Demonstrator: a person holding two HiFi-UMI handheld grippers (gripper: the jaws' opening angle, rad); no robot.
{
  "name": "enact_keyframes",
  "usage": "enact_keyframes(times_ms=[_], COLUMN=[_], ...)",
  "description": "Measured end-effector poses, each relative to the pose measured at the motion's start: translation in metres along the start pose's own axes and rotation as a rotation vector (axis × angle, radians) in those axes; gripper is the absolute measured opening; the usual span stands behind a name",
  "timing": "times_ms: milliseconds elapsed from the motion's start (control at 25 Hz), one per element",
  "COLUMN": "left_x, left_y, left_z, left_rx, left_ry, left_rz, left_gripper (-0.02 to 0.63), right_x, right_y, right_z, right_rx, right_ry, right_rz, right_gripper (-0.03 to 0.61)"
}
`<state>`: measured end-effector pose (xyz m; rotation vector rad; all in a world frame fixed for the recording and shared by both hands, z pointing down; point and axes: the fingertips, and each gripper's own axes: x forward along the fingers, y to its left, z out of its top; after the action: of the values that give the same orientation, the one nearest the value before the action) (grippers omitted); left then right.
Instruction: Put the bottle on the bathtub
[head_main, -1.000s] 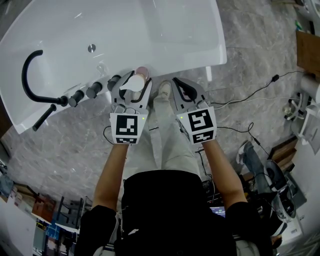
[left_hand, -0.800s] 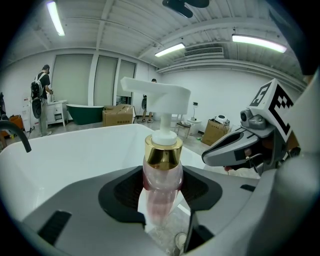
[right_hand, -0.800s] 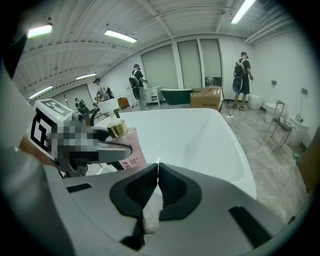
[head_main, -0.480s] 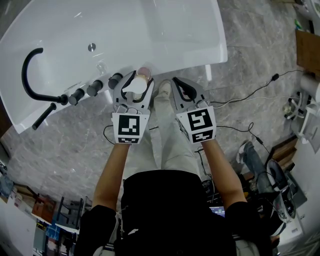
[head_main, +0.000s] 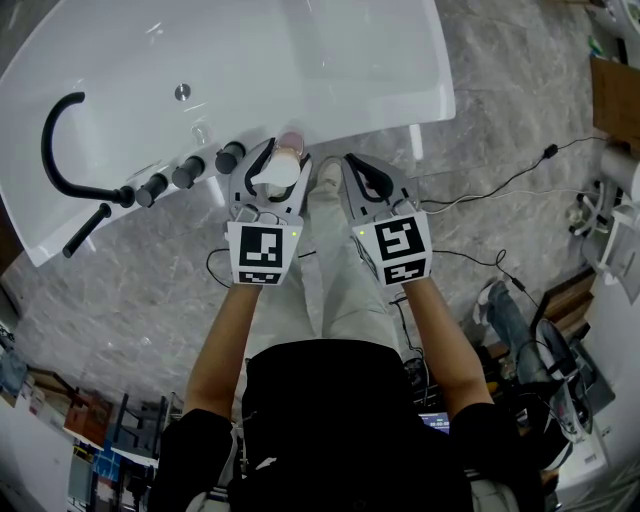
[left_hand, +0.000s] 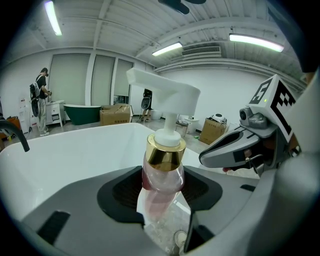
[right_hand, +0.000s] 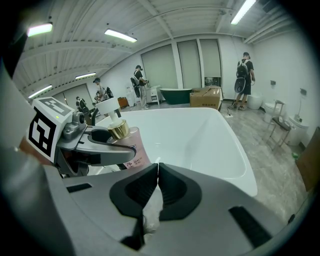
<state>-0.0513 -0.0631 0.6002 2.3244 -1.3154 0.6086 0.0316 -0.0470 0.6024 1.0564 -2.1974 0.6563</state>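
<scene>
A clear pump bottle with pinkish liquid, a gold collar and a white pump head is held upright between the jaws of my left gripper, which is shut on its body. It hovers at the near rim of the white bathtub. My right gripper is beside it to the right, its jaws shut with nothing between them. In the right gripper view the bottle shows at the left, with the tub basin behind it.
A black curved faucet and black knobs sit on the tub's left rim, just left of the bottle. The drain lies in the basin. Cables trail over the marble floor at right. People stand far across the room.
My left gripper, with the bottle in it, has shifted slightly right and forward toward the tub rim. The right gripper has barely moved.
</scene>
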Motion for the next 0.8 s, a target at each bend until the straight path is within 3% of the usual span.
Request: enact_keyframes(times_ms=[800], left_x=[0.0005], left_y=[-0.0033], left_z=[-0.0008], left_rx=[-0.018], left_ry=[-0.003], left_rz=[-0.005], left_gripper=[0.244], right_x=[-0.0039], right_y=[0.0003], right_z=[-0.0038], right_rx=[0.010], right_ry=[0.000], right_rz=[-0.005], right_gripper=[0.023])
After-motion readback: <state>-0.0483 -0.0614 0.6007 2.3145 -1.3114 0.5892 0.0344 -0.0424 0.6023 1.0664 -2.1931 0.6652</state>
